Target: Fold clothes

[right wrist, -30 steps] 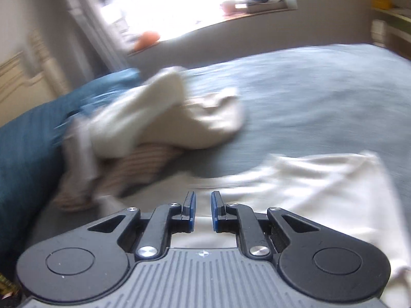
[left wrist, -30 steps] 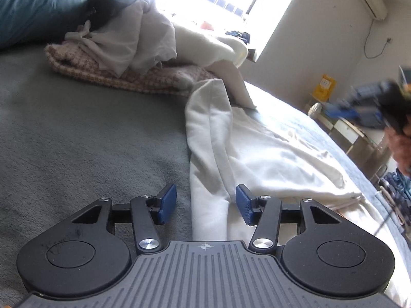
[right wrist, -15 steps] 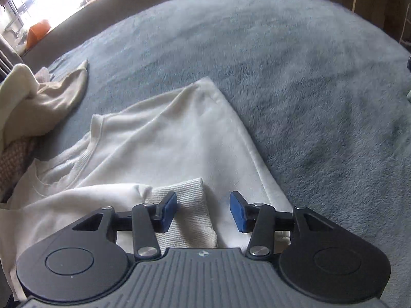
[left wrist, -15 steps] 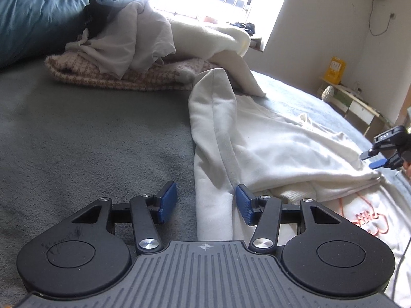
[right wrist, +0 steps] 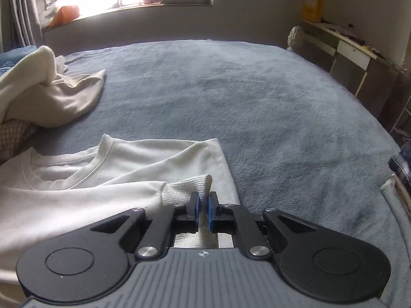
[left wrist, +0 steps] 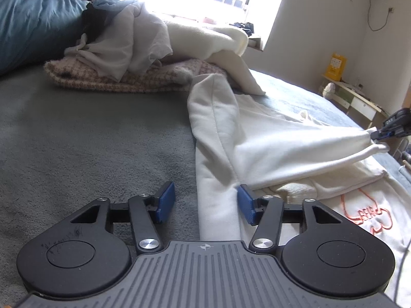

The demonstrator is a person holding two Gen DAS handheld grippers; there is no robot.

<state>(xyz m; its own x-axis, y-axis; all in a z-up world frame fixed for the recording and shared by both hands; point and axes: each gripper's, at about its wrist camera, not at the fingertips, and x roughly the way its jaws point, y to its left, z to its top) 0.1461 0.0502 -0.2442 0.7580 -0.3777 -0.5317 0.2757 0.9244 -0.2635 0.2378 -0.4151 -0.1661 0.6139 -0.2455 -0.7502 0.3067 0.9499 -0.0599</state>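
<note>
A white sweatshirt (left wrist: 259,138) with an orange print (left wrist: 364,213) lies on the grey-blue bed (left wrist: 90,138). My left gripper (left wrist: 203,202) is open and low over the garment's left edge, with cloth between its blue pads. My right gripper (right wrist: 203,208) is shut on the ribbed sleeve cuff (right wrist: 190,187) and holds it lifted over the sweatshirt body (right wrist: 128,159). In the left wrist view the right gripper (left wrist: 385,132) shows at the far right, pulling the sleeve taut.
A pile of unfolded clothes (left wrist: 143,48) lies on a checked blanket (left wrist: 123,79) at the head of the bed, next to a blue pillow (left wrist: 33,23). A desk (right wrist: 352,46) stands by the wall. Folded checked fabric (right wrist: 400,164) lies at the right edge.
My right gripper has closed on the sleeve cuff and lifted it, stretching the sleeve. My left gripper has stayed open in place over the garment's edge.
</note>
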